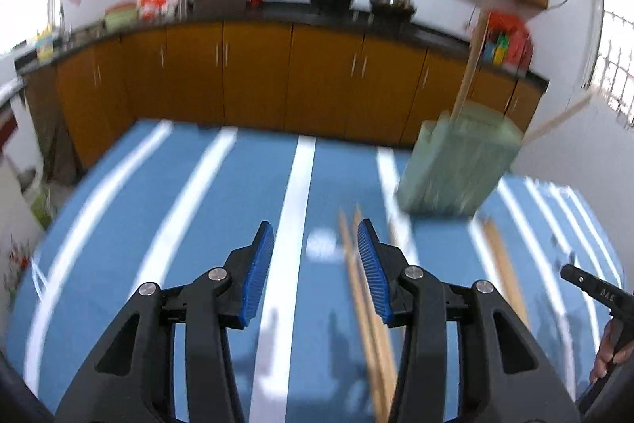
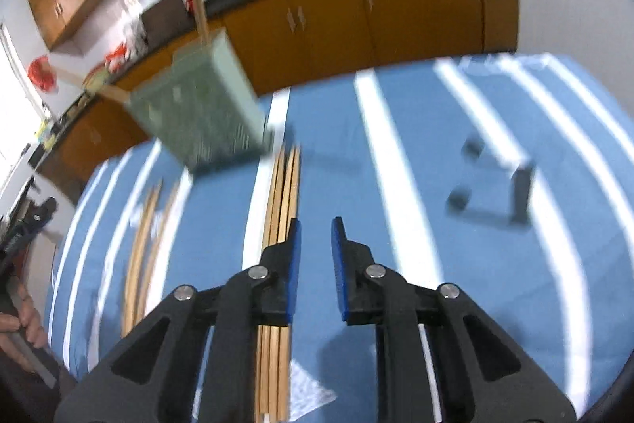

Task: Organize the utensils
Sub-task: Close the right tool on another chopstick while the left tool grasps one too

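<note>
A pale green utensil holder (image 1: 459, 165) (image 2: 202, 113) stands on the blue striped tablecloth (image 1: 222, 209) with two wooden chopsticks (image 1: 471, 66) sticking out of it. A bundle of wooden chopsticks (image 1: 364, 304) (image 2: 283, 185) lies flat on the cloth in front of it. A second loose pair (image 1: 503, 264) (image 2: 144, 236) lies beside the bundle. My left gripper (image 1: 316, 224) hovers open above the cloth, its right finger over the bundle. My right gripper (image 2: 316, 221) shows a narrow empty gap, its left finger over the same bundle. Both views are motion-blurred.
A black stand-like object (image 2: 495, 185) sits on the cloth to the right. A person's hand (image 2: 20, 320) (image 1: 610, 355) shows at each view's edge. Orange cabinets (image 1: 257, 74) and a cluttered dark counter run behind the table.
</note>
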Tool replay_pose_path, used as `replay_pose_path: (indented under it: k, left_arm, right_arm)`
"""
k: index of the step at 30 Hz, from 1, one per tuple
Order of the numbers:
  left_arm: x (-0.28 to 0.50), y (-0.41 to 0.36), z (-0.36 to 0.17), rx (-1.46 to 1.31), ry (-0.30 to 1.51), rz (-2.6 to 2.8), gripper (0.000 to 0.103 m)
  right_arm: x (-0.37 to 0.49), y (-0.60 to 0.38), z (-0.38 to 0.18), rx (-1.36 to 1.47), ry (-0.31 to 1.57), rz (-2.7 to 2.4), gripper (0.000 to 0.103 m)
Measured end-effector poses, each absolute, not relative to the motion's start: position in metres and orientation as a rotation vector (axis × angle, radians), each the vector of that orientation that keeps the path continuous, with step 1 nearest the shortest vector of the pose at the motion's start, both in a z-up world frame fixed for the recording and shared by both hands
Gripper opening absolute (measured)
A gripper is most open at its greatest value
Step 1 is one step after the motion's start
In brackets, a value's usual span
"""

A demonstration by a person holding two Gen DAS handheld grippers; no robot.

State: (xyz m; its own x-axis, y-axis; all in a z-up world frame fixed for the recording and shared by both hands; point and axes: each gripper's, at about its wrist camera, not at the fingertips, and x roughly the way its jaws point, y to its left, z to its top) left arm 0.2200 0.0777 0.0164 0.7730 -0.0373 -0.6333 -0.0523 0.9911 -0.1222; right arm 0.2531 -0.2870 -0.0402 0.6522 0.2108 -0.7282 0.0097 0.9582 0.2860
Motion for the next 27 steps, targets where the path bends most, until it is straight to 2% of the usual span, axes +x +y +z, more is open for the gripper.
replay_pose_path:
  k: [9, 20, 27]
  left_arm:
    - [0.209, 0.076, -0.035, -0.174, 0.804, -0.018, 0.044]
    - [0.208, 0.063, -0.051, -0.163, 0.850, -0.045, 0.044]
    - [0.207, 0.054, -0.057, -0.158, 0.873, -0.085, 0.042]
  right_arm:
    - [0.258, -0.248, -0.072, 0.228, 0.944, 0.167, 0.013]
    - [0.263, -0.244, -0.073, 0.086, 0.926, 0.050, 0.011]
    - [0.261, -0.248, -0.076, 0.104, 0.940, 0.079, 0.011]
